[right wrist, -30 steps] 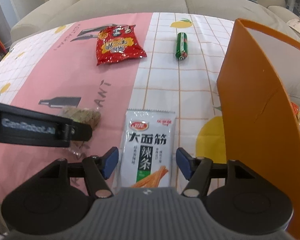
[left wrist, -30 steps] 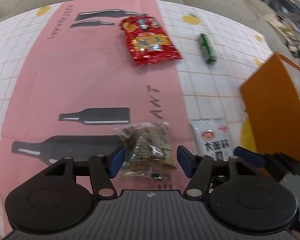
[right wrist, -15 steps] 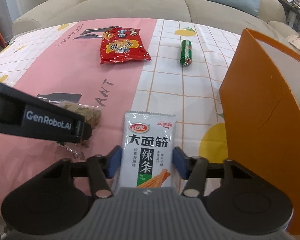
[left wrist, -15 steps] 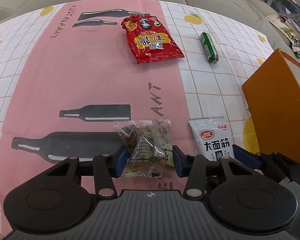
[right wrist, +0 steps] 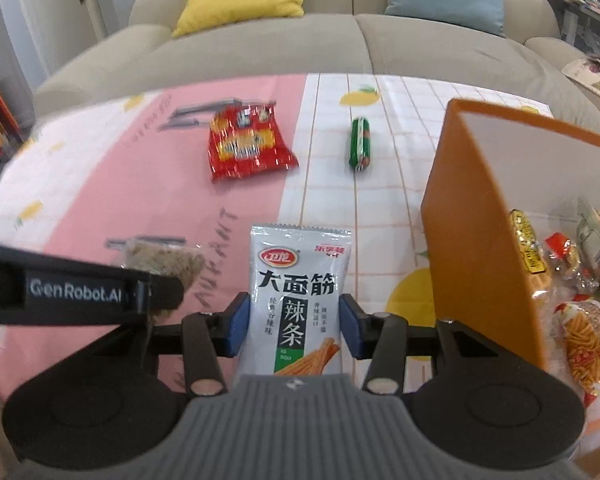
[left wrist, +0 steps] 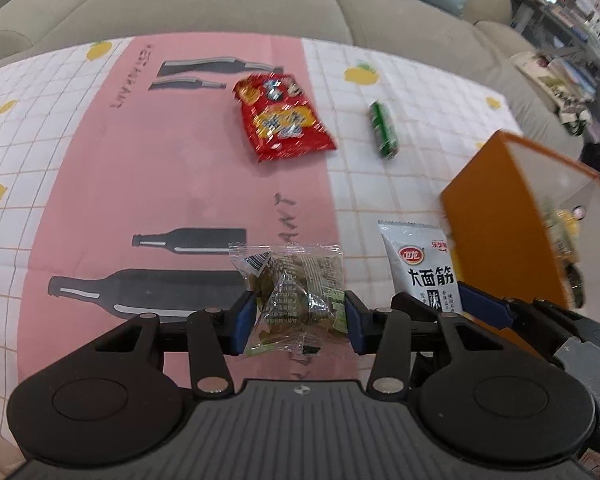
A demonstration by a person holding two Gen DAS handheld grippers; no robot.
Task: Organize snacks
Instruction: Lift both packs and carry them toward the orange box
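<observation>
Over tablecloth [left wrist: 180,168], tilted claws [left wrist: 296,316] gripping snacks [left wrist: 296,296].

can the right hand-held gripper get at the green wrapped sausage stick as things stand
Probably not yet: the right hand-held gripper is closing on the grey-white spicy strip packet, so it is occupied. The green wrapped sausage stick itself lies uncovered on the tablecloth, nothing blocking it.

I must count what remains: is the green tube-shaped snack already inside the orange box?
No, the green tube-shaped snack lies on the tablecloth, apart from the orange box.
</observation>
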